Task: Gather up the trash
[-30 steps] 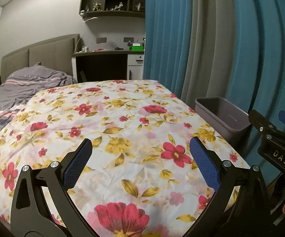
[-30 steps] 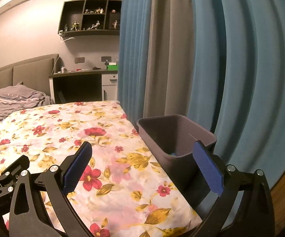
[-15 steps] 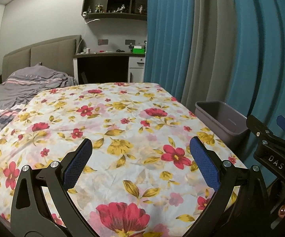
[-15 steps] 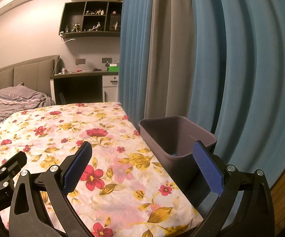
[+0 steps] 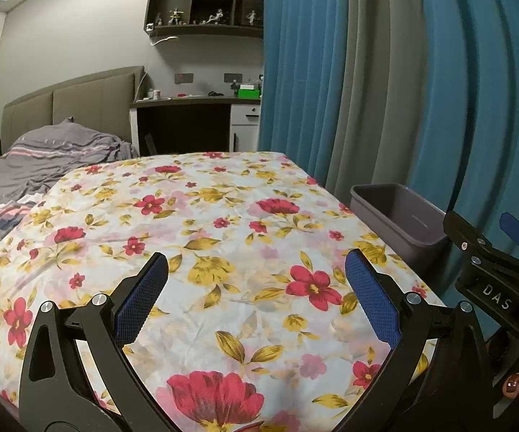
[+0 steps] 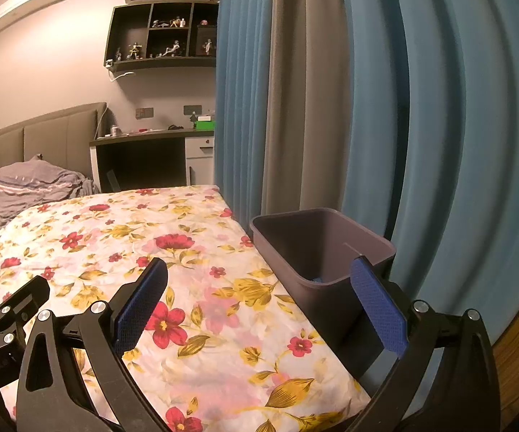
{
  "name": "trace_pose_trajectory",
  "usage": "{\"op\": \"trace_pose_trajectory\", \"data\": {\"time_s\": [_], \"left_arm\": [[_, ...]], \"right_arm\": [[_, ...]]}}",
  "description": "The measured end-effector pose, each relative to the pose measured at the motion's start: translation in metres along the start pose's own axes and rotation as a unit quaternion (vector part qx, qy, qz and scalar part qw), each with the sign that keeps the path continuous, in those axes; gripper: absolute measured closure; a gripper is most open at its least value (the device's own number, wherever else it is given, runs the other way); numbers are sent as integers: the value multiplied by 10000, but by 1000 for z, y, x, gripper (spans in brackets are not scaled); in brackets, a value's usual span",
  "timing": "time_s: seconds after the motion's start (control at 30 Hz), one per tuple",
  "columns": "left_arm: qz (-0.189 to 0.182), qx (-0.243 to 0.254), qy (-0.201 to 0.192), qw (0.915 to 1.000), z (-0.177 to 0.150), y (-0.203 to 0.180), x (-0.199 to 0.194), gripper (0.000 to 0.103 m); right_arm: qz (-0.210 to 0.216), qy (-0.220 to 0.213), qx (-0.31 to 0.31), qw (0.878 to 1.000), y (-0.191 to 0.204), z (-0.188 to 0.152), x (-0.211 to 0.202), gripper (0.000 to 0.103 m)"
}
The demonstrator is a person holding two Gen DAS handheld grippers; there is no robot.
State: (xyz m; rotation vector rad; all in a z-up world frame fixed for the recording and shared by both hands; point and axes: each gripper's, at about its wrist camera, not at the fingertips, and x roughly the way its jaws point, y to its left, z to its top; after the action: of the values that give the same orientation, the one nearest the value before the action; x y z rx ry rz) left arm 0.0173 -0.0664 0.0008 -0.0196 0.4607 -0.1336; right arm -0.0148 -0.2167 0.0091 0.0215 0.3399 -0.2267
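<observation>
Your left claw (image 5: 256,288) is spread wide with nothing between its blue pads (image 5: 139,298), and it hangs over the floral sheet (image 5: 202,223). Your right claw (image 6: 257,291) is just as wide and just as empty, set over the sheet's right edge. In the left view, the right claw shows at 3 o'clock, just beside the left one. From the right claw, the bin (image 6: 317,248) stands at about 1 o'clock, tight against the bed's side with the curtains (image 6: 421,108) behind it. From the left claw, the bin (image 5: 400,216) is at 2 o'clock. Something small and blue (image 6: 319,280) lies at the bottom of the bin; it may be trash, but too little shows to say. You cannot see any loose trash on the sheet in either view, nor on the grey blanket (image 5: 32,158) at 10 o'clock. Judging from that, the collecting looks mostly or wholly done here. What is left, if anything, lies outside these views, perhaps on the desk (image 5: 194,102) at 12 o'clock, where the small items are too far off to make out.
</observation>
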Motion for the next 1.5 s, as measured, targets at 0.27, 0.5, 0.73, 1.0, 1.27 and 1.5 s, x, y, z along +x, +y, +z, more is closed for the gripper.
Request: {"op": "trace_pose_trajectory", "data": {"time_s": [0.27, 0.5, 0.73, 1.0, 1.27, 1.5], "left_arm": [[6, -7, 3, 10000, 0, -3, 1, 6], [-6, 1, 11, 10000, 0, -4, 1, 6], [-5, -5, 7, 10000, 0, -4, 1, 6], [2, -3, 5, 10000, 0, -4, 1, 6], [-6, -6, 5, 10000, 0, -3, 1, 6], [-5, -8, 5, 10000, 0, -4, 1, 6]], "right_arm": [[-4, -4, 31, 10000, -2, 0, 0, 6], [1, -3, 38, 10000, -3, 0, 0, 6], [3, 1, 42, 10000, -3, 0, 0, 6], [3, -2, 47, 10000, -3, 0, 1, 6], [4, -2, 49, 10000, -4, 0, 1, 6], [6, -2, 55, 10000, -4, 0, 1, 6]]}}
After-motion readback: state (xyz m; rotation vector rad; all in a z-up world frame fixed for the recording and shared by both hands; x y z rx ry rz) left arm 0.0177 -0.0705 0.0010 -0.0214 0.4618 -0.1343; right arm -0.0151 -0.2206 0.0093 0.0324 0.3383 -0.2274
